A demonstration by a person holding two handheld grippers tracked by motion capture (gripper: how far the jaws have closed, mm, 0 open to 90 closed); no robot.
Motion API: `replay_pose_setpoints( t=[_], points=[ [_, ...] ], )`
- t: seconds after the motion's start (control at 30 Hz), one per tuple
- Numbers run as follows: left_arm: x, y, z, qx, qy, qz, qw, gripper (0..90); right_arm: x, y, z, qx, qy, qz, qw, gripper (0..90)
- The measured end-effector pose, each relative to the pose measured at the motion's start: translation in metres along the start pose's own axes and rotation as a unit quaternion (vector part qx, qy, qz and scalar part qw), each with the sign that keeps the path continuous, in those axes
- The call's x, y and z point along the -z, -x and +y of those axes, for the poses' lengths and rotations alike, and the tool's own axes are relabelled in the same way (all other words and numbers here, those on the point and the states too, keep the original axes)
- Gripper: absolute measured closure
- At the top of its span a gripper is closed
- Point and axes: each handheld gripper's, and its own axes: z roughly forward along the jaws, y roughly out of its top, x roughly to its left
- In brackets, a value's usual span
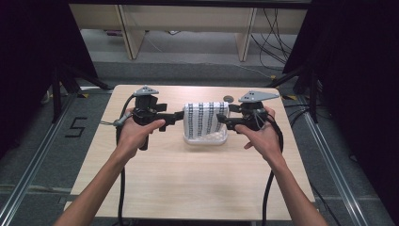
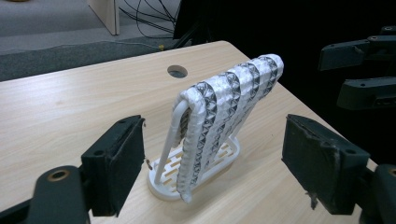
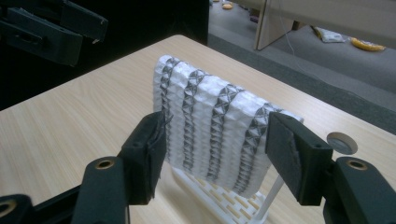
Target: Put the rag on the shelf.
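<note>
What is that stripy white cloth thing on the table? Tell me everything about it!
The cloth is white with dark zigzag-patterned stripes and looks woven and bumpy. It hangs folded over the top bar of a small white plastic rack with a slotted base, standing mid-table. The left tongs and right tongs are open at either side; whether they touch it is unclear.

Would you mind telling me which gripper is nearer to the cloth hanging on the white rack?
The right gripper: its open jaws reach around the cloth's edge. The left gripper, also open, sits just short of the cloth's other end, beside the white rack.
</note>
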Motion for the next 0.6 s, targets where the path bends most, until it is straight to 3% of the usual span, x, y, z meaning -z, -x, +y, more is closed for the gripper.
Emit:
replay_pose_setpoints(
  t=[0.23, 0.37, 0.4, 0.6],
  points=[
    [0.005, 0.005, -0.006, -0.005, 0.004, -0.005, 1.0, 20.4, 0.002, -0.004, -0.006, 0.008, 0.004, 0.005, 0.9999, 37.2],
    [0.007, 0.007, -0.012, -0.006, 0.004, -0.008, 0.9999, 20.4, 0.004, -0.006, -0.011, -0.009, 0.003, 0.005, 0.9999, 34.5],
    [0.008, 0.008, -0.012, -0.009, 0.0, -0.006, 0.9999, 20.4, 0.004, -0.005, -0.012, 0.005, 0.005, 0.002, 1.0, 34.2],
    [0.01, 0.009, -0.019, -0.01, 0.005, -0.01, 0.9999, 20.4, 0.007, -0.007, -0.019, -0.009, 0.005, 0.007, 0.9999, 32.6]
  ],
)
